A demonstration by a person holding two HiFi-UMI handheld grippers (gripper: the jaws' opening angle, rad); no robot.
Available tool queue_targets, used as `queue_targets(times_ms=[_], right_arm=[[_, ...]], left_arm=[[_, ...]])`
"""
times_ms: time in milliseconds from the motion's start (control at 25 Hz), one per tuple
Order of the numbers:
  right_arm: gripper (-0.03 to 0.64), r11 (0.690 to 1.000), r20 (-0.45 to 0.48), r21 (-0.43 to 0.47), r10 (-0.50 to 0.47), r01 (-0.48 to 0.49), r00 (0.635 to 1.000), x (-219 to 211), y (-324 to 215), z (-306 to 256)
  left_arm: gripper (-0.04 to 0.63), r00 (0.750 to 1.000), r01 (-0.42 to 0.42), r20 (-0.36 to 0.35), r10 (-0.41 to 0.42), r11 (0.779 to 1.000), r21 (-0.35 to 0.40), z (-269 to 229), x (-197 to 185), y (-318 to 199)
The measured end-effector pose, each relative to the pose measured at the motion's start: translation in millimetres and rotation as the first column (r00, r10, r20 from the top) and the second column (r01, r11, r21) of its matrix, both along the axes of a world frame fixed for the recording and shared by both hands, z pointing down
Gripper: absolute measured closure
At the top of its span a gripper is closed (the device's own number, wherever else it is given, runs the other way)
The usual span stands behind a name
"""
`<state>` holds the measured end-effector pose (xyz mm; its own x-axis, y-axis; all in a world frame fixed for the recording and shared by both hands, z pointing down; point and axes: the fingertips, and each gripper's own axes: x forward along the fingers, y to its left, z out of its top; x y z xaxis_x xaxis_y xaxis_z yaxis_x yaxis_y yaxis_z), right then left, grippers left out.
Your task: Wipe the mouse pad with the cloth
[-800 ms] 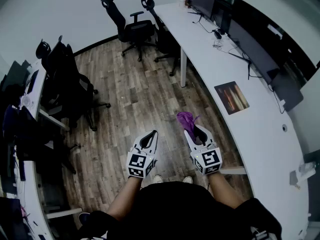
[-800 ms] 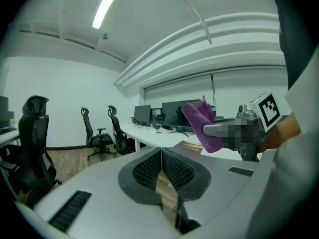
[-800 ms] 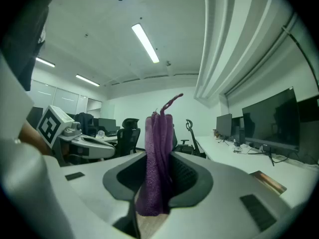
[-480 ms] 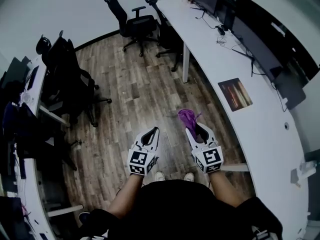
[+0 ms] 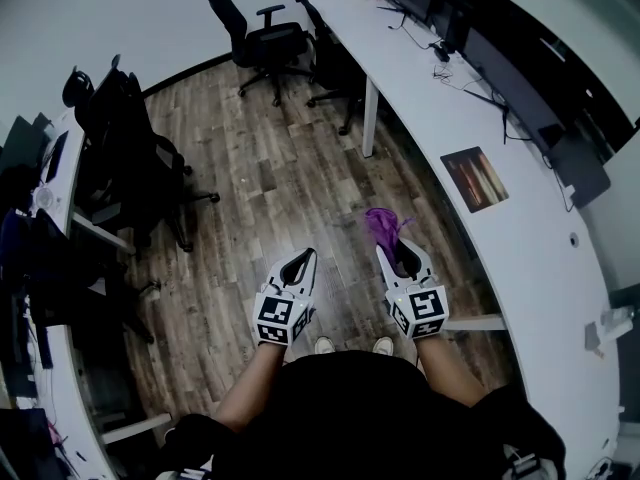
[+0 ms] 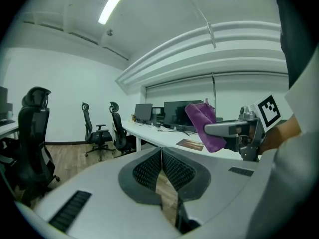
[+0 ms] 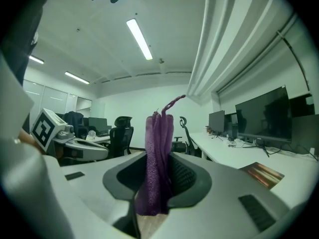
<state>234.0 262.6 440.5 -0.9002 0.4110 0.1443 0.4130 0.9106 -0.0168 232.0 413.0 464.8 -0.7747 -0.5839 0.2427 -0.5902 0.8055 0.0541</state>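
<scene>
The mouse pad (image 5: 475, 178), dark with an orange-brown picture, lies on the long white desk (image 5: 520, 238) at the right in the head view; it also shows in the right gripper view as a mouse pad (image 7: 262, 173) low at the right. My right gripper (image 5: 392, 244) is shut on a purple cloth (image 5: 381, 225), bunched and standing up between the jaws, clear in the right gripper view as a cloth (image 7: 158, 158). It hangs over the wooden floor, short of the desk. My left gripper (image 5: 304, 260) is shut and holds nothing.
Black office chairs (image 5: 260, 38) stand at the far end of the desk, another chair (image 5: 130, 148) at the left by a second desk. Monitors (image 5: 500, 68) and cables line the back of the white desk. A desk leg (image 5: 368, 118) stands ahead.
Both grippers and the cloth have drifted slightly forward and right, toward the desk, as the person moves. The grips are unchanged.
</scene>
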Motion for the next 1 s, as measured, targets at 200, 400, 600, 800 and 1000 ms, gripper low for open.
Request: queue_targets(times_ms=[200,400,600,800,1000], right_arm=[[0.492,0.998,-0.016,-0.001,0.068,-0.068,0.998,-3,8,5],[0.492,0.994,-0.047,0.029,0.109,-0.108,0.993,-11,11,12],[0.492,0.994,-0.103,0.018,0.109,-0.108,0.989,-26,2,25],[0.492,0.996,-0.116,-0.001,0.089,-0.090,0.989,-57,-10,28],[0.492,0.996,-0.115,-0.004,0.085,-0.086,0.990,-99,-33,28]], left_arm=[[0.572,1.000,-0.021,-0.016,0.021,1.000,0.016,7,-4,17],[0.572,0.998,-0.050,-0.037,0.051,0.998,0.029,11,-14,22],[0.572,0.996,-0.070,-0.050,0.072,0.997,0.028,16,-33,14],[0.572,0.994,-0.072,-0.074,0.074,0.997,0.031,21,-64,-1],[0.572,0.993,-0.103,-0.062,0.104,0.994,0.030,14,-103,-24]])
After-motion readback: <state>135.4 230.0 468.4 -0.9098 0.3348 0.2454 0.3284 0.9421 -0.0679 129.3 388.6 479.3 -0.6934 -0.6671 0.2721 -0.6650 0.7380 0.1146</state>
